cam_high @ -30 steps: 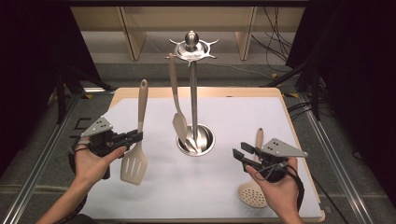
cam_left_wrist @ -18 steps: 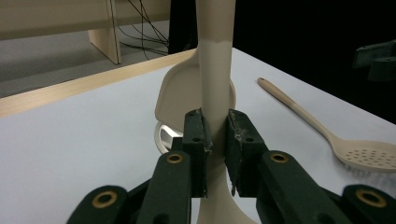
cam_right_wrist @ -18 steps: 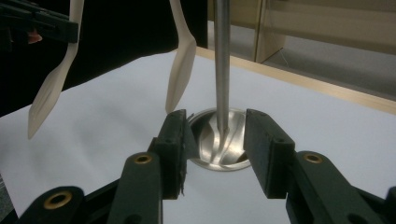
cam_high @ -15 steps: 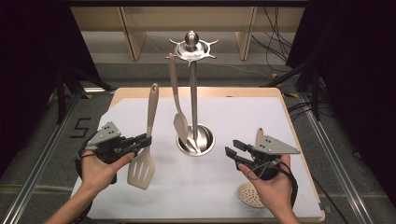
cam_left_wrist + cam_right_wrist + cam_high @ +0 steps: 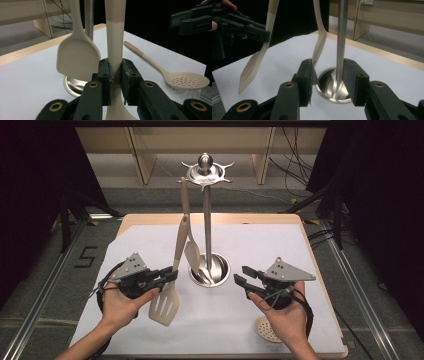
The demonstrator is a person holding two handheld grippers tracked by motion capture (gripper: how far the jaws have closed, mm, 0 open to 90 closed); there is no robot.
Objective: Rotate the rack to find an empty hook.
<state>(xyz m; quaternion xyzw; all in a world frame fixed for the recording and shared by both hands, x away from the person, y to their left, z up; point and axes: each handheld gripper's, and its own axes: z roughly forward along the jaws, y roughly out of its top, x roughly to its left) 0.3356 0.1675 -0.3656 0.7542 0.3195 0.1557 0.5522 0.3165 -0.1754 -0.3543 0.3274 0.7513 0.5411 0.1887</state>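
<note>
Left gripper (image 5: 167, 276) clamped on turner (image 5: 172, 270) handle just above the blade; light, stiff, smooth, so grip near mid-handle. Right gripper (image 5: 242, 276) open, empty, skimmer (image 5: 267, 330) behind it. Beyond both: rack (image 5: 207, 227), spatula (image 5: 191, 251) hanging.

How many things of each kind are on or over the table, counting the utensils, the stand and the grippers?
Slotted turner, held: 1
Solid turner, hanging on the stand: 1
Skimmer spoon, lying on the table: 1
Metal stand: 1
Grippers, left gripper and right gripper: 2
Total: 6
</note>
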